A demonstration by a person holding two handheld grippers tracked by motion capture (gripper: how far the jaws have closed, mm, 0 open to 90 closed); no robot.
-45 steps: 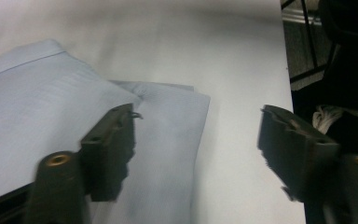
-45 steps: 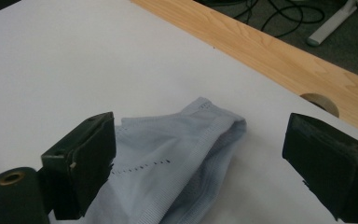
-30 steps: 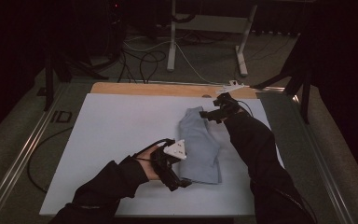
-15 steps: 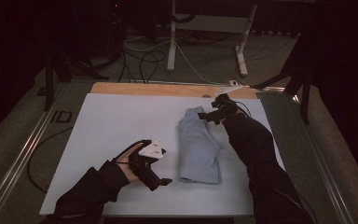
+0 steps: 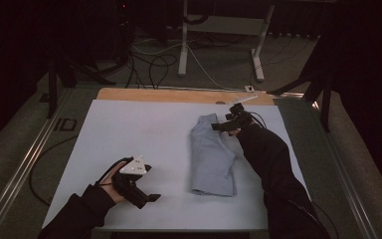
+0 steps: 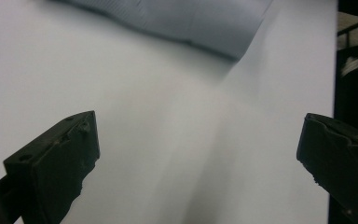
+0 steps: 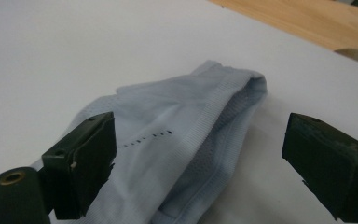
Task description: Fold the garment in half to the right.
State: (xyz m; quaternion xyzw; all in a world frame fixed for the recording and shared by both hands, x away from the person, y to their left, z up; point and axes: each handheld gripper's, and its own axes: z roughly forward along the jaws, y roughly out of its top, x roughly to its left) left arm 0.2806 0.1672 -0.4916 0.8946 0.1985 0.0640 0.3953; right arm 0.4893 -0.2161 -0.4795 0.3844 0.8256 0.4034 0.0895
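A folded light-blue garment lies on the right half of the white table sheet, long axis running away from the person, its ribbed waistband end at the far end. The fold looks neat, so the work in hand is judged to be folding, well advanced.

The right gripper hovers at that far end, jaws released and straddling the waistband without touching cloth; in the right gripper view the fabric sits between and below the two black jaws. This placement suggests either a fresh release or readiness to take the band for another fold; which cannot be determined.

The left gripper rests low near the front edge of the sheet, well apart from the garment, jaws spread wide and holding nothing. Its own view shows bare sheet with a blurred corner of the garment at the top.

The room beyond the wooden table edge is dark; floor cables and stand legs are barely legible. The garment's type cannot be confirmed.
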